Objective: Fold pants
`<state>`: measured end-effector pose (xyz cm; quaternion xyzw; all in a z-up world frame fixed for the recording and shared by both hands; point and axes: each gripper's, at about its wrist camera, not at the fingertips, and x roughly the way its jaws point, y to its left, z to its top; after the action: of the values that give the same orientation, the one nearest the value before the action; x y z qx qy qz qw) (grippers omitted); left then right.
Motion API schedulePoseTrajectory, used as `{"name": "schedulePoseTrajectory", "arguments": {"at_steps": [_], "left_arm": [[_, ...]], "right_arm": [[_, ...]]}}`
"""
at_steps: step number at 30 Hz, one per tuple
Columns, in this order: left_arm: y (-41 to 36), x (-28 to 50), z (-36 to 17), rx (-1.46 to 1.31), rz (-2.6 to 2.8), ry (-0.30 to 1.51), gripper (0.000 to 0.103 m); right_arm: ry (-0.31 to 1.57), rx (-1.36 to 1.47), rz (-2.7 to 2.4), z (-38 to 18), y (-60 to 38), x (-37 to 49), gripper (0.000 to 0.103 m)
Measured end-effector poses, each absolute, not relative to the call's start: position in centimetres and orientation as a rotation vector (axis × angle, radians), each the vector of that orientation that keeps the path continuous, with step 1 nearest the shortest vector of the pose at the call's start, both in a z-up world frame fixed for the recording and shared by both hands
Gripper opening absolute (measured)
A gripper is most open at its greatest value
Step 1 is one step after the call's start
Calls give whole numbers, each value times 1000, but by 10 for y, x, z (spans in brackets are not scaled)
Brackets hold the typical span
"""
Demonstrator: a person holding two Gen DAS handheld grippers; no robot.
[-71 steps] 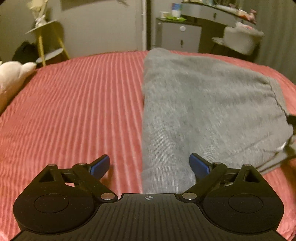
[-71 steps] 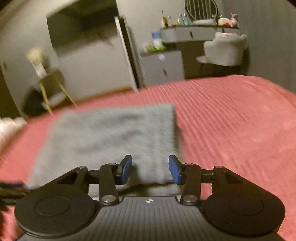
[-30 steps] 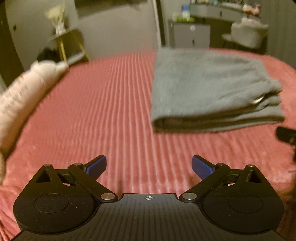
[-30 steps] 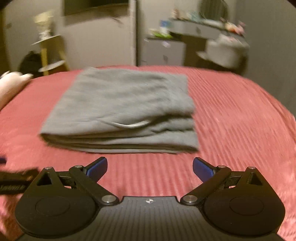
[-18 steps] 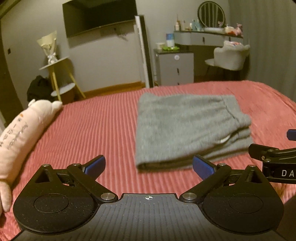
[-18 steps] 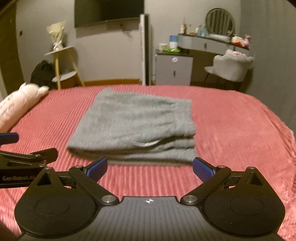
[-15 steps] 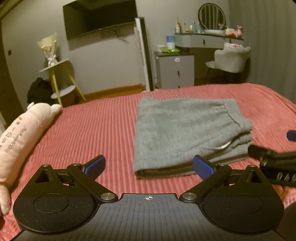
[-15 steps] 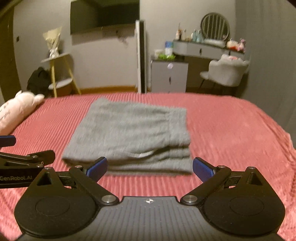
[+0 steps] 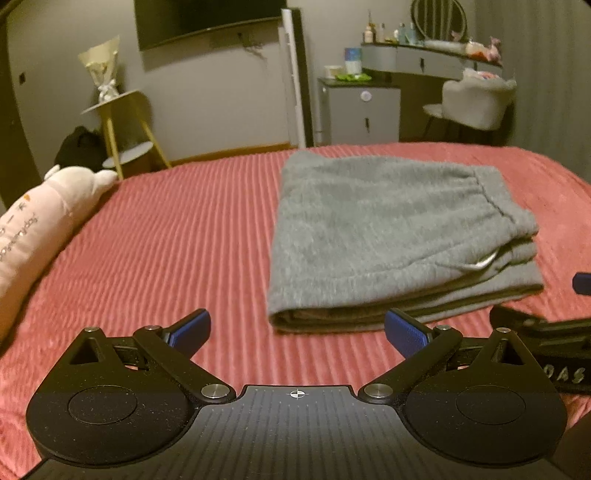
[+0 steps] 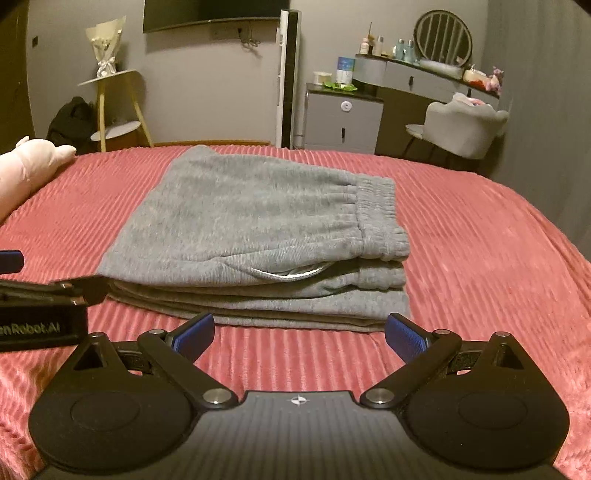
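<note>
Red ribbed bed (image 10: 480, 258) — folded grey pants (image 10: 258, 229), pink plush toy (image 9: 33, 229).

A red ribbed bedspread (image 10: 480, 240) covers the bed, and a pale pink plush toy (image 9: 40, 221) with writing on its side lies along its left edge. Beyond the bed a yellow-legged side table (image 10: 114, 107) carries a wrapped bouquet (image 10: 103, 48), with a black bag (image 10: 70, 122) on the floor beside it and a dark wall-mounted screen (image 9: 207, 18) above. To the right stand a tall white slim unit (image 10: 286, 77), a grey cabinet (image 10: 341, 118), a dressing table with a round mirror (image 10: 443, 38) and bottles, and a pale upholstered chair (image 10: 465, 125)
</note>
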<state>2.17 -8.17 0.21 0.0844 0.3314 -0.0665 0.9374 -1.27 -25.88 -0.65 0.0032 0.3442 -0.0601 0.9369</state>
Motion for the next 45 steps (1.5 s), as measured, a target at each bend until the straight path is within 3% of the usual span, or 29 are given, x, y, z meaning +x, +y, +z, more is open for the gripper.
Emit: {"name": "schedulePoseTrajectory", "arguments": {"at_steps": [45], "left_arm": [[-79, 23, -1, 155, -138, 691, 103]], "right_arm": [[743, 123, -141, -11, -282, -8, 99]]}}
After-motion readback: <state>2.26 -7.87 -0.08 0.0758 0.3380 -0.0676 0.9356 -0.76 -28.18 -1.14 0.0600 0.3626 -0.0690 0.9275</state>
